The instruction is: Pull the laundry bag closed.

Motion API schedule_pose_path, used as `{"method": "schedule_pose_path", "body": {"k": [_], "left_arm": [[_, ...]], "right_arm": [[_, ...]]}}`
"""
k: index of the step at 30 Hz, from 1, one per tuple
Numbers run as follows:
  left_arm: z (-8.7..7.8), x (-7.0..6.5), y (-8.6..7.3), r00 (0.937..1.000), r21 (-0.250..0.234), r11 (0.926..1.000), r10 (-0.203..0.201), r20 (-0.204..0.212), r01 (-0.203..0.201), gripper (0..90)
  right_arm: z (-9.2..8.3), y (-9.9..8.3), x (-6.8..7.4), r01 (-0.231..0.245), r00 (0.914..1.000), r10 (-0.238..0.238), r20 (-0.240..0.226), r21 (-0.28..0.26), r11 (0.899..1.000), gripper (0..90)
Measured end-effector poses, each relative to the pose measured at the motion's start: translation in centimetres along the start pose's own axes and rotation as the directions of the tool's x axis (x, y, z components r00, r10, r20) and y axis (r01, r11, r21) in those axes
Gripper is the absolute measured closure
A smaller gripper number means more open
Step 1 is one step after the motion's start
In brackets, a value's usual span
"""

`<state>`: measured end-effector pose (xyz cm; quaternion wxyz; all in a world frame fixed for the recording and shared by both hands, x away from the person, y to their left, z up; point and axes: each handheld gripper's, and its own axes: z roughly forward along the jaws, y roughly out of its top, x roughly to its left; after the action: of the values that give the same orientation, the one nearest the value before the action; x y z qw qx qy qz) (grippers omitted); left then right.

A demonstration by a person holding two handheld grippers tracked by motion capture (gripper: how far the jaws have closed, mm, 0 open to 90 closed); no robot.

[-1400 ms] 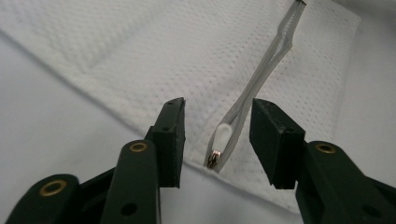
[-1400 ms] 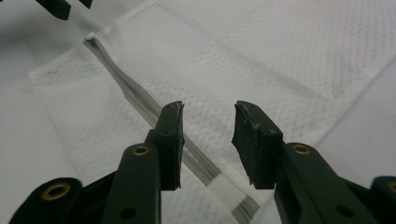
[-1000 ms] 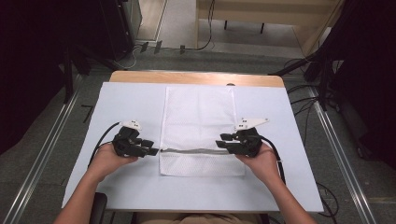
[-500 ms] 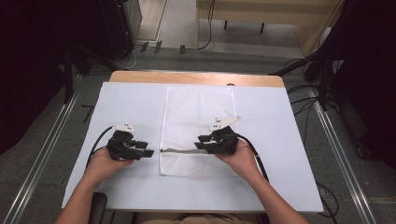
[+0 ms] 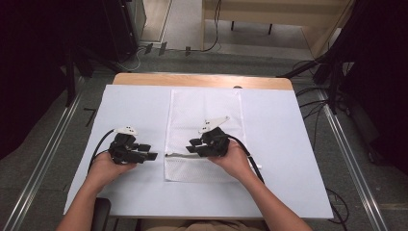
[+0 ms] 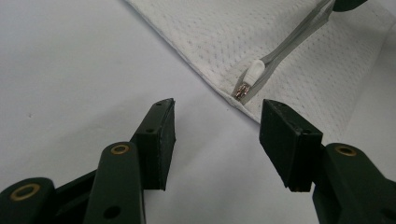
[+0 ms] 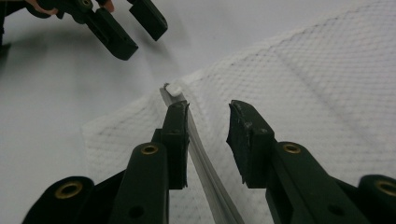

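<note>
A white mesh bag (image 5: pixel 204 110) lies flat on the table, with a grey zipper (image 5: pixel 179 155) running across its near part. My left gripper (image 5: pixel 148 151) rests on the table just left of the bag, and its jaws have just been opening. It is open with nothing between the jaws, and the zipper's white end tab (image 6: pixel 254 72) lies just beyond my left gripper (image 6: pixel 219 109). My right gripper (image 5: pixel 191 146) sits over the bag and points left along the zipper. Its jaws have just been closing. They stand apart, with the zipper tape (image 7: pixel 205 163) running between them beside the left jaw of my right gripper (image 7: pixel 209 109).
The white-covered table (image 5: pixel 288 144) has bare surface on both sides of the bag. Its wooden far edge (image 5: pixel 202 79) shows at the back. Black cables trail from both grippers toward the person, and dark stands rise from the floor around the table.
My right gripper has slid left along the zipper, from the bag's right edge to near its left end. The left gripper has drawn back a little left, off the bag, with wider jaws.
</note>
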<state>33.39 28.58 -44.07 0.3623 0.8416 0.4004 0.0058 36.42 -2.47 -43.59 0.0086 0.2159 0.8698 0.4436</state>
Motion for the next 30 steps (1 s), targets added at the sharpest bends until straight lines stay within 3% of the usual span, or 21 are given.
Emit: {"method": "schedule_pose_path", "body": {"k": [16, 17, 30], "left_arm": [[-0.1, 0.1, 0.0, 1.0, -0.007, 0.9999, 0.007, 0.005, -0.007, 46.3], [-0.1, 0.2, -0.1, 1.0, -0.008, 1.0, 0.005, 0.006, -0.005, 46.4], [-0.2, 0.2, -0.1, 0.9999, -0.006, 1.0, 0.001, 0.011, -0.001, 46.6]], "right_arm": [[4.4, 1.6, 1.2, 0.047, 0.998, -0.044, -0.046, 0.057, 0.997, 71.7], [5.1, 1.7, 1.3, 0.05, 0.9978, -0.047, -0.048, 0.081, 0.995, 72.1], [6.9, 2.0, 1.5, 0.069, 0.9962, -0.062, -0.062, 0.124, 0.99, 72.1]]}}
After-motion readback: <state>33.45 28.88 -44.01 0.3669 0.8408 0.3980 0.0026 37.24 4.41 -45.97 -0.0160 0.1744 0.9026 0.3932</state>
